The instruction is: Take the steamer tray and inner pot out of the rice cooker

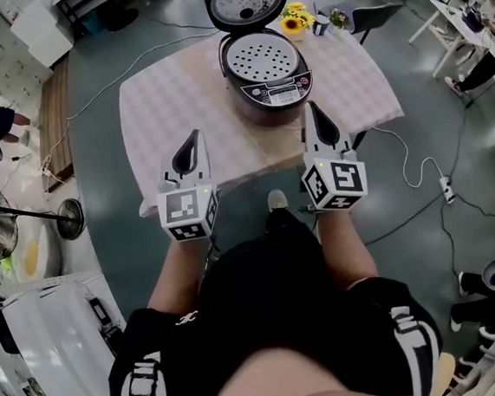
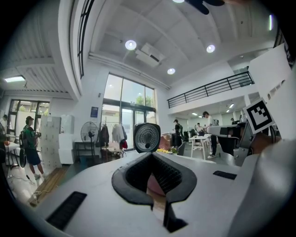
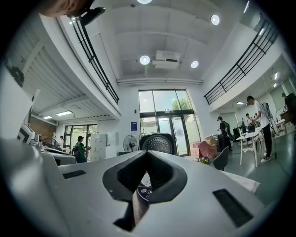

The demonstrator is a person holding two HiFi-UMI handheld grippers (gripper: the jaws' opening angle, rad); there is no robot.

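- Head view: the rice cooker [image 1: 269,84] stands open on the checked desk [image 1: 169,104] with its lid [image 1: 246,0] raised. The perforated steamer tray [image 1: 262,59] sits in its mouth (the inner pot beneath it cannot be seen). The left tool [image 1: 194,137] and right tool [image 1: 313,108] are held above the desk's near edge, one to each side of the cooker's front, touching nothing.
- Left gripper view: this tool's jaws are pressed together with nothing between them, and the raised lid shows beyond the tips.
- Right gripper view: its jaws likewise meet, empty. The lid and the cooker's control panel [image 3: 144,191] lie straight ahead.
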